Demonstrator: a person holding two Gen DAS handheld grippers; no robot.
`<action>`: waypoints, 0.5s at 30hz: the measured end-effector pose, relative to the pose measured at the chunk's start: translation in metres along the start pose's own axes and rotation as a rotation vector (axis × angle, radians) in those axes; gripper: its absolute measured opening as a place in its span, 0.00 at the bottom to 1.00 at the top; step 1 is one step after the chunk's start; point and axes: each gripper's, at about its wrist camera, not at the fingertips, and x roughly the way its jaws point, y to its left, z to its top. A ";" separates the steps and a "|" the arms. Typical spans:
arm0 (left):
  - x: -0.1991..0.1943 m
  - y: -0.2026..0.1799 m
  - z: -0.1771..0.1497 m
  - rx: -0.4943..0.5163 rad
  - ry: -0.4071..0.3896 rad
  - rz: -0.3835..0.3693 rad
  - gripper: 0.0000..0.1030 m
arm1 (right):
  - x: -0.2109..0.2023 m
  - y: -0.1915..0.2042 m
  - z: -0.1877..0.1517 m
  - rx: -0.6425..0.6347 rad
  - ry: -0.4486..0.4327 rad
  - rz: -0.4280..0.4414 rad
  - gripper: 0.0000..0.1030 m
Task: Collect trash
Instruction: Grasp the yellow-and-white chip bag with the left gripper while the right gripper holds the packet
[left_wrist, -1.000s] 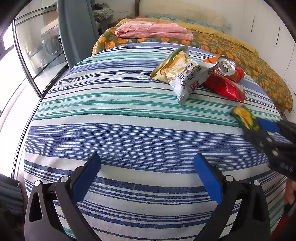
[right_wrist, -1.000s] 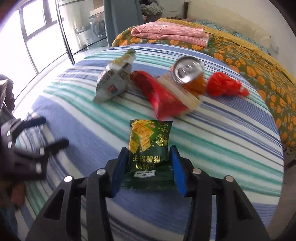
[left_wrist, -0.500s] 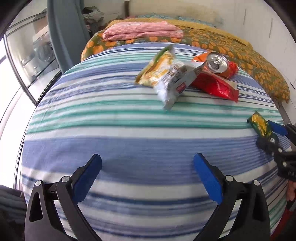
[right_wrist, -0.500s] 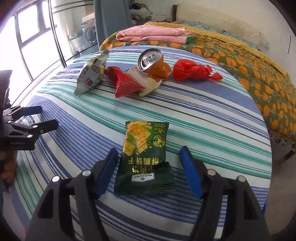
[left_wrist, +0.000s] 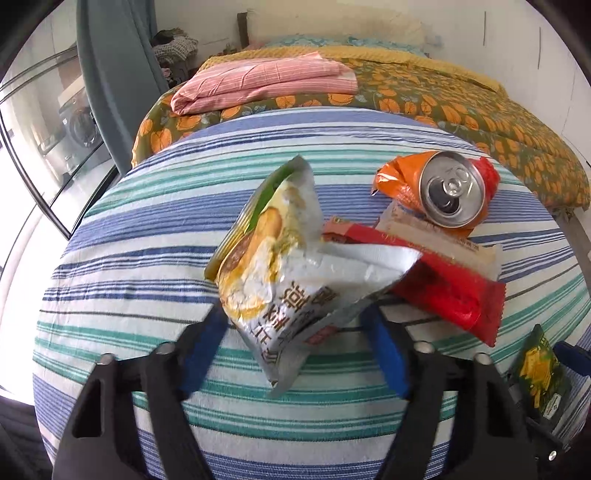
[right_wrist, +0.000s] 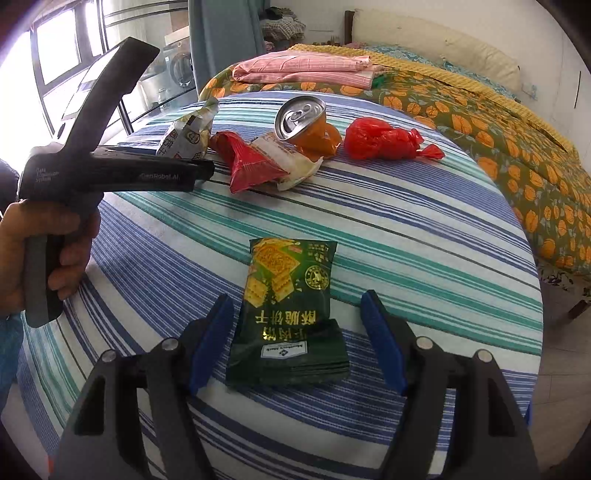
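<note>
Left wrist view shows our left gripper (left_wrist: 295, 343) around the silver snack bag (left_wrist: 291, 273). Its jaws have just been closing, and the bag is between them, but we cannot tell if the pads already press on it; the left finger (left_wrist: 201, 347) looks just beside the bag, not clearly touching.

We judge that the step in hand is the grasp of this bag. The next move calls for closing fully on its lower part, then lifting it free of the red wrapper (left_wrist: 443, 291) that it overlaps, without dragging the can (left_wrist: 452, 188).

This bag lies on the striped bedcover (left_wrist: 140, 236). Its long axis runs away from us and a little to the left: one end points at the gripper, the other rises toward the folded pink cloth (left_wrist: 266, 83).

In the right wrist view, our right gripper (right_wrist: 295, 332) has jaws that have just been opening. They stand apart, and the green cracker packet (right_wrist: 288, 306) lies flat between them, untouched. Its long axis runs along the fingers, with the folded end nearest to the camera.
</note>
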 end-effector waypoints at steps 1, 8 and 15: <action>-0.002 0.000 -0.001 0.009 -0.012 0.011 0.53 | 0.000 0.000 0.000 0.000 0.000 0.000 0.68; -0.041 0.004 -0.041 0.045 -0.029 -0.045 0.37 | -0.001 0.001 0.000 0.000 0.000 0.000 0.68; -0.099 0.003 -0.123 0.095 -0.012 -0.067 0.65 | -0.001 0.001 0.000 0.000 -0.001 -0.001 0.68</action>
